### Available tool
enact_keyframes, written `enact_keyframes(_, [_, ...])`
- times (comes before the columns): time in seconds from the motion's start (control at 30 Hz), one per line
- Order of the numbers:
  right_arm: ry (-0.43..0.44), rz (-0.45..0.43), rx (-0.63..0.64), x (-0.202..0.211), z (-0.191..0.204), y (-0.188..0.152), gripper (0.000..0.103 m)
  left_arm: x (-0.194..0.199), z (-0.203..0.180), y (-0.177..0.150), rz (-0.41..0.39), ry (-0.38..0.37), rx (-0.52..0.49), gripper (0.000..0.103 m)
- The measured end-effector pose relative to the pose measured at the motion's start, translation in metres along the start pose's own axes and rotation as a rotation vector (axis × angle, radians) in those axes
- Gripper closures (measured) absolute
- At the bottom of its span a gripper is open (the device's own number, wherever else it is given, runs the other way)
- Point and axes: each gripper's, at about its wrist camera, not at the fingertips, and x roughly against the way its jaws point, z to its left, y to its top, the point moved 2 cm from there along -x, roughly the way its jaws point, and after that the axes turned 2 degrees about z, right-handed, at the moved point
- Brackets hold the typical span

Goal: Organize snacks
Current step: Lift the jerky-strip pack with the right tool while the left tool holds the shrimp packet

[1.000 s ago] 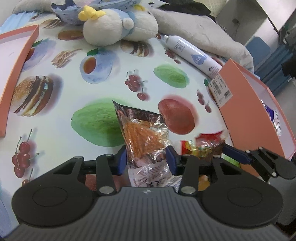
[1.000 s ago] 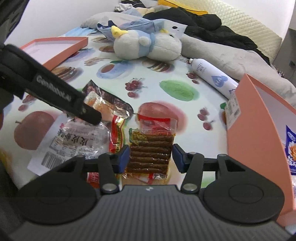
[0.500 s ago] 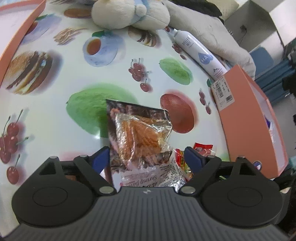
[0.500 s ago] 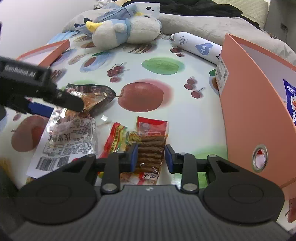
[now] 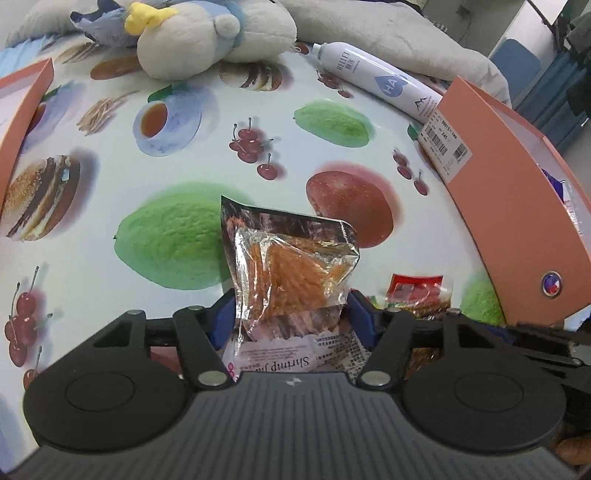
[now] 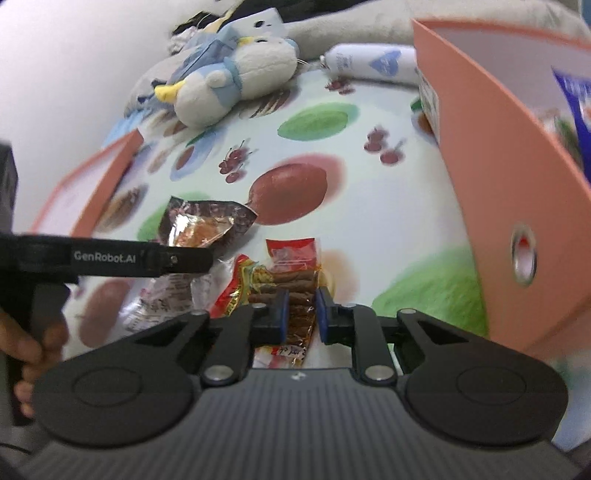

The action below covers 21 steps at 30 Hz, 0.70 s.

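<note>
A clear shrimp snack pack (image 5: 291, 266) with orange strips lies on the fruit-print cloth, its near end between the blue pads of my left gripper (image 5: 291, 315). The jaws are closing, pads at the pack's edges without squeezing it. In the right wrist view the same pack (image 6: 199, 225) shows past the left gripper's finger (image 6: 177, 258). My right gripper (image 6: 301, 314) is closing, its pads pressing a pack of brown biscuit sticks (image 6: 291, 266). That pack (image 5: 417, 291) lies right of the left gripper.
An open orange box (image 5: 517, 206) (image 6: 480, 147) stands at the right with snack bags inside. Its lid (image 5: 22, 110) lies at the left. A plush toy (image 5: 207, 33) and a white bottle (image 5: 376, 77) lie at the back. A red-yellow packet (image 6: 236, 280) lies beside the sticks.
The left jaws let go of the shrimp pack, spread wide, then narrowed around it again. The right jaws closed in on the biscuit stick pack and the right gripper rolled.
</note>
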Motion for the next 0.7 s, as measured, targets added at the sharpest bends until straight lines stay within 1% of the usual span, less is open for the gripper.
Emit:
enact_keyframes(0.13, [0.111, -0.011, -0.135, 0.006, -0.008, -0.007, 0.082, 0.003, 0.004, -0.002, 0.000, -0.007, -0.001, 0.036])
enact_keyframes(0.37, [0.324, -0.045, -0.302, 0.014, -0.022, -0.009, 0.082, 0.003, 0.005, -0.003, -0.006, -0.005, -0.005, 0.037])
enact_keyframes(0.43, [0.399, -0.036, -0.352, 0.011, -0.025, -0.009, 0.082, 0.003, 0.005, -0.003, -0.007, -0.005, -0.008, 0.037])
enact_keyframes(0.47, [0.425, -0.014, -0.376, 0.008, -0.026, -0.009, 0.082, 0.003, 0.004, -0.003, -0.008, -0.004, -0.011, 0.037])
enact_keyframes(0.53, [0.457, 0.013, -0.385, 0.002, -0.022, -0.012, 0.082, 0.003, 0.006, -0.004, -0.008, -0.007, -0.008, 0.037])
enact_keyframes(0.57, [0.450, 0.026, -0.373, -0.001, -0.018, -0.013, 0.082, 0.003, 0.006, -0.004, -0.008, -0.009, -0.007, 0.037])
enact_keyframes(0.63, [0.389, 0.043, -0.343, -0.005, -0.009, -0.015, 0.082, 0.004, 0.007, -0.004, -0.009, -0.014, -0.001, 0.037])
enact_keyframes(0.7, [0.369, 0.057, -0.324, -0.009, -0.004, -0.018, 0.082, 0.004, 0.007, -0.004, -0.011, -0.015, -0.003, 0.037])
